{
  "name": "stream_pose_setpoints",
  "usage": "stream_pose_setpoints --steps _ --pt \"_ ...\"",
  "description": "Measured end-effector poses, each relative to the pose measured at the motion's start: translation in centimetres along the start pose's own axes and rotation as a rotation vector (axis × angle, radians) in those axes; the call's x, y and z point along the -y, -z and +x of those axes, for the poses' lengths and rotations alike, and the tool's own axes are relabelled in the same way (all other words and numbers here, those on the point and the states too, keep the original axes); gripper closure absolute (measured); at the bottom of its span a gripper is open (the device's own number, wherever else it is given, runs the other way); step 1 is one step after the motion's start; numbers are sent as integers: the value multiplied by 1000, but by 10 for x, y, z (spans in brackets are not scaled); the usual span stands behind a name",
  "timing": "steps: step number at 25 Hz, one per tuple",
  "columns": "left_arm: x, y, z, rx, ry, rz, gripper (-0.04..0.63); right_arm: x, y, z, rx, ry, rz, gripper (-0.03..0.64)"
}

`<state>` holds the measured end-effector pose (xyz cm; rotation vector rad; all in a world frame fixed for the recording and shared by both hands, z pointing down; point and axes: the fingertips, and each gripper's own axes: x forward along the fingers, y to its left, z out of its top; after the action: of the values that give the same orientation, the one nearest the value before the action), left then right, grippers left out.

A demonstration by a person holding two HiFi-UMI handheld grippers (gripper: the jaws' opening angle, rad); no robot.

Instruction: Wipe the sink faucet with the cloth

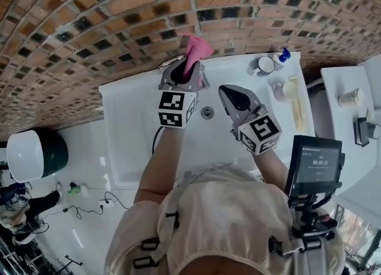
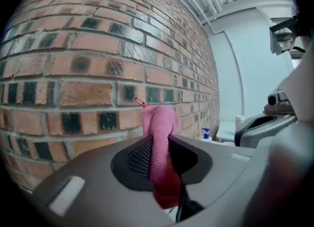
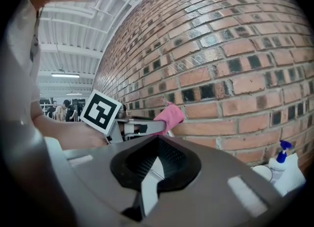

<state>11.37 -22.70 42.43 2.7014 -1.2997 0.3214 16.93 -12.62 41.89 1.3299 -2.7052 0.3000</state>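
Observation:
In my left gripper (image 1: 189, 70) hangs a pink cloth (image 1: 197, 49); the jaws are shut on it and it sticks up past the tips toward the brick wall. The left gripper view shows the cloth (image 2: 159, 123) pinched between the pads, its tail hanging below. The chrome faucet (image 1: 204, 80) at the back of the white sink (image 1: 128, 143) is mostly hidden under that gripper. Over the basin to the right, my right gripper (image 1: 226, 91) is shut and empty. From the right gripper view I see the left gripper (image 3: 142, 127) and the cloth (image 3: 169, 118) close to the wall.
The drain (image 1: 207, 112) lies between the two grippers. A mug (image 1: 265, 64), a blue spray bottle (image 1: 284, 55) and a cup (image 1: 290, 90) stand on the sink's right ledge. A device with a screen (image 1: 314, 163) sits at the right. The brick wall (image 1: 119, 24) rises right behind the sink.

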Motion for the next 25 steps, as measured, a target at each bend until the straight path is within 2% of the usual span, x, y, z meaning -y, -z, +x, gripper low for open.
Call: stream_pose_setpoints --steps 6,14,16,19,25 --pt "22 49 27 -131 59 -36 512 22 11 -9 -6 35 13 624" --pt "18 115 48 -318 81 -45 512 39 27 -1 -10 40 66 624" --pt "18 124 50 -342 74 -39 514 41 28 0 -11 43 69 624" --pt "18 111 47 -308 52 9 512 47 26 -2 -4 62 70 624" --pt "21 40 15 -106 34 1 512 43 14 -5 16 76 55 624"
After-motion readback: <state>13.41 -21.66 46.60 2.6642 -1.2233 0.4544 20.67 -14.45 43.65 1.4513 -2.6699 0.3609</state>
